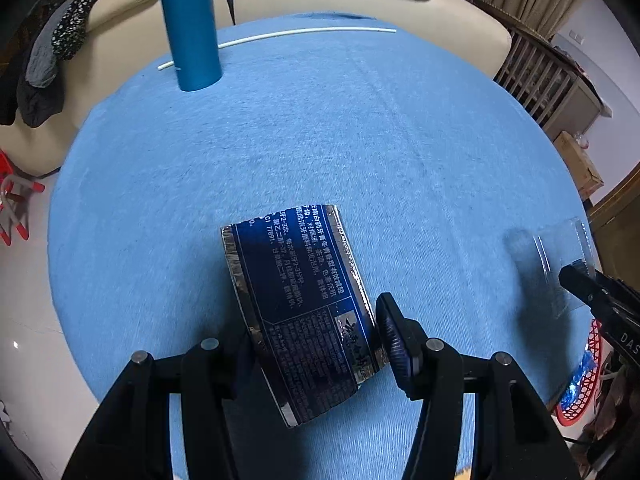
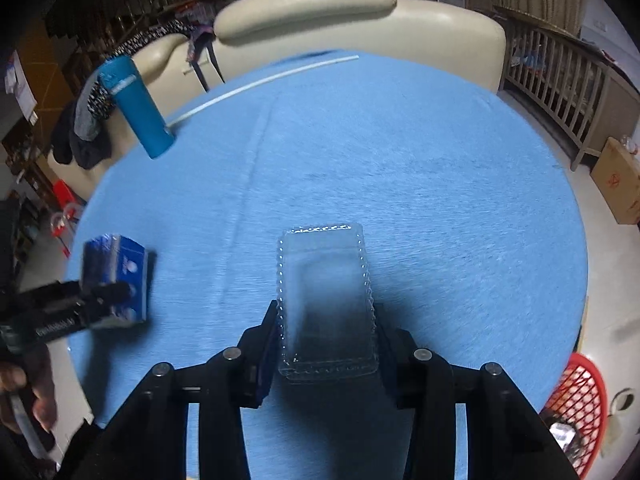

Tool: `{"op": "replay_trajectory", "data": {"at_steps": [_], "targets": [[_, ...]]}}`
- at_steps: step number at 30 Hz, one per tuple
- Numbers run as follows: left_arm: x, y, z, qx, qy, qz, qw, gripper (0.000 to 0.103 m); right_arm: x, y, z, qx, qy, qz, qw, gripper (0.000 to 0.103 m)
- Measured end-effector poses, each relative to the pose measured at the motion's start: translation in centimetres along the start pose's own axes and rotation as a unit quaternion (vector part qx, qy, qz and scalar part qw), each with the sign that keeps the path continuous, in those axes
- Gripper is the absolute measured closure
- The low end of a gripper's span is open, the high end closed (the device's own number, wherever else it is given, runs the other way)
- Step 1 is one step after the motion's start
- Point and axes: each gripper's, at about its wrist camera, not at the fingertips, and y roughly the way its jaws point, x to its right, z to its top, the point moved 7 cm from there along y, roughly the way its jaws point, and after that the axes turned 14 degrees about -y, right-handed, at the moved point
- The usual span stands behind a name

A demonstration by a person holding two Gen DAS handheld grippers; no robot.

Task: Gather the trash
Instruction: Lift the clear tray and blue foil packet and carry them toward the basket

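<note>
My left gripper (image 1: 316,332) is shut on a dark blue toothpaste box (image 1: 304,304) with silver edges and holds it above the blue table (image 1: 320,140). The box and left gripper also show in the right wrist view (image 2: 116,276), at the left. My right gripper (image 2: 326,332) is shut on a clear plastic clamshell container (image 2: 326,300) held above the table. The container shows blurred in the left wrist view (image 1: 556,256), at the right. A red mesh basket (image 2: 576,404) stands on the floor at the lower right, with some trash in it.
A tall blue bottle (image 1: 192,28) stands at the table's far left. A thin white straw (image 1: 300,34) lies along the far edge. A cream sofa (image 2: 360,12) is behind the table, a wooden crib (image 2: 560,76) and cardboard box (image 2: 616,176) to the right.
</note>
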Motion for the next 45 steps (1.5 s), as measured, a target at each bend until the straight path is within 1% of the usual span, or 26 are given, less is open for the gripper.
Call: {"op": "replay_trajectory", "data": {"at_steps": [4, 10, 16, 21, 30, 37, 45], "targets": [[0.0, -1.9, -1.2, 0.02, 0.006, 0.002, 0.9998, 0.046, -1.8, -1.3, -0.3, 0.018, 0.004, 0.007, 1.0, 0.058], [0.1, -4.3, -3.1, 0.039, 0.007, -0.003, 0.9992, 0.046, -4.2, -3.3, 0.0, 0.045, 0.005, 0.015, 0.999, 0.058], [0.9, -6.1, -3.5, 0.067, 0.013, -0.007, 0.9977, 0.045, -5.4, -5.6, 0.3, 0.071, 0.007, 0.011, 0.997, 0.058], [2.1, -7.7, -3.7, 0.092, 0.024, -0.014, 0.9954, 0.045, -5.2, -7.1, 0.0, 0.089, 0.023, 0.01, 0.996, 0.058], [4.1, -9.8, -4.3, 0.126, 0.047, -0.021, 0.9907, 0.045, -4.6, -8.2, -0.2, 0.105, 0.044, 0.015, 0.993, 0.058], [4.8, -10.2, -4.3, 0.134, 0.056, -0.017, 0.9892, 0.045, -4.1, -9.6, -0.2, 0.122, 0.055, 0.014, 0.991, 0.058], [5.8, -10.3, -4.7, 0.138, 0.071, -0.014, 0.9877, 0.045, -3.2, -10.5, -1.0, 0.132, 0.07, 0.016, 0.989, 0.058]]}}
